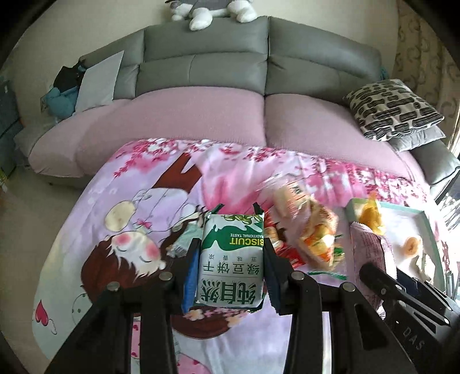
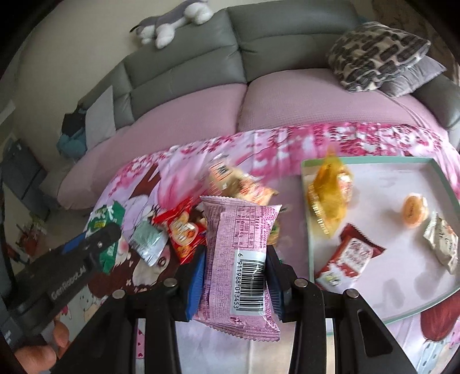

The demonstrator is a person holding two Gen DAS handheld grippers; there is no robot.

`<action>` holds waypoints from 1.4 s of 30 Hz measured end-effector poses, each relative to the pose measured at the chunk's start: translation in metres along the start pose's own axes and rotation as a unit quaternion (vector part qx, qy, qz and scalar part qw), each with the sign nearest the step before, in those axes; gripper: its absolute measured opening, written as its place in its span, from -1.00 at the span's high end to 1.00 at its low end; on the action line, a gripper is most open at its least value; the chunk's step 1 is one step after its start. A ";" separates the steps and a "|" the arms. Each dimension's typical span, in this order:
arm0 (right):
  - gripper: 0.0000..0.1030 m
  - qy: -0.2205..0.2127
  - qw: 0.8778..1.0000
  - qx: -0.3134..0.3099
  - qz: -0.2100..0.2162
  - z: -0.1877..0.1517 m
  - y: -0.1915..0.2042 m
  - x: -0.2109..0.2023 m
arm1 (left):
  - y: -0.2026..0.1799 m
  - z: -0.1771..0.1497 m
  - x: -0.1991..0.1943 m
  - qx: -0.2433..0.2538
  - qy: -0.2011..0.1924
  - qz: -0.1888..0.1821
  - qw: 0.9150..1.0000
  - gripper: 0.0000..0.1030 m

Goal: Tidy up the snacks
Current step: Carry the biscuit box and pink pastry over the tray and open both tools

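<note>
My left gripper (image 1: 231, 259) is shut on a green and white biscuit packet (image 1: 231, 259), held above the pink cartoon cloth. My right gripper (image 2: 237, 259) is shut on a pink snack packet (image 2: 238, 259) with a barcode; that packet also shows in the left wrist view (image 1: 371, 253). A white tray with a teal rim (image 2: 310, 230) lies to the right. It holds a yellow packet (image 2: 330, 195), a round orange snack (image 2: 414, 211), a red and white packet (image 2: 350, 256) and a beige packet (image 2: 444, 241). Loose snacks lie on the cloth: a red packet (image 2: 184, 230), a silver-green packet (image 2: 148, 238) and orange packets (image 1: 316, 236).
The table with the pink cloth (image 1: 115, 201) stands in front of a grey sofa with pink seat covers (image 1: 201, 115). A patterned cushion (image 1: 394, 109) lies at its right end. A plush toy (image 2: 172, 23) lies on the sofa back. The left gripper's body (image 2: 72, 267) is at lower left.
</note>
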State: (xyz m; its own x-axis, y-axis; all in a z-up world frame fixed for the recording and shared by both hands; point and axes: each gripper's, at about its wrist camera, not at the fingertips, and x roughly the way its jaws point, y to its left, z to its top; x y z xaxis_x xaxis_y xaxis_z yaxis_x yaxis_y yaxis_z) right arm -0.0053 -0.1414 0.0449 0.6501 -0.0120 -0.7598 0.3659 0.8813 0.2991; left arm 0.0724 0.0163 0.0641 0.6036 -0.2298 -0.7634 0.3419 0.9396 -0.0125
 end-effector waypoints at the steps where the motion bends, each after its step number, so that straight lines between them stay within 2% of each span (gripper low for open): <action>1: 0.19 -0.002 1.000 0.007 -0.001 0.002 -0.006 -0.002 | -0.004 0.001 -0.001 0.000 -0.004 -0.003 1.000 0.19; 5: 0.19 -0.009 1.000 0.024 -0.008 0.008 -0.023 -0.008 | -0.020 0.003 -0.005 0.006 -0.013 -0.019 1.000 0.19; 13: 0.19 -0.024 0.998 0.056 -0.028 0.019 -0.058 -0.021 | -0.054 0.005 -0.001 0.043 -0.006 -0.030 0.999 0.19; 20: 0.19 -0.035 0.995 0.063 -0.074 0.028 -0.092 -0.025 | -0.097 0.009 0.005 0.079 -0.004 -0.059 0.995 0.19; 24: 0.19 -0.053 0.993 0.072 -0.077 0.034 -0.111 -0.032 | -0.126 0.015 0.007 0.105 -0.005 -0.072 0.992 0.19; 29: 0.19 -0.064 0.986 0.086 -0.130 0.037 -0.135 -0.033 | -0.160 0.023 0.012 0.127 -0.010 -0.091 0.988 0.19; 31: 0.19 -0.066 0.984 0.097 -0.133 0.038 -0.147 -0.033 | -0.174 0.025 0.014 0.137 -0.011 -0.100 0.985 0.19; 35: 0.19 -0.082 0.978 0.100 -0.165 0.042 -0.168 -0.039 | -0.203 0.026 0.022 0.171 -0.007 -0.114 0.979 0.19; 42: 0.19 -0.106 0.971 0.088 -0.195 0.045 -0.195 -0.040 | -0.244 0.025 0.038 0.190 0.004 -0.142 0.972 0.19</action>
State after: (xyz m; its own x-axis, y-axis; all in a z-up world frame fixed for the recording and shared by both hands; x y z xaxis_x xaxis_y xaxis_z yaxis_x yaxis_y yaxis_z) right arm -0.0724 -0.3344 0.0428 0.5557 -0.4418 -0.7043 0.7071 0.6968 0.1208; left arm 0.0295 -0.2278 0.0543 0.4416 -0.4629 -0.7686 0.7354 0.6774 0.0145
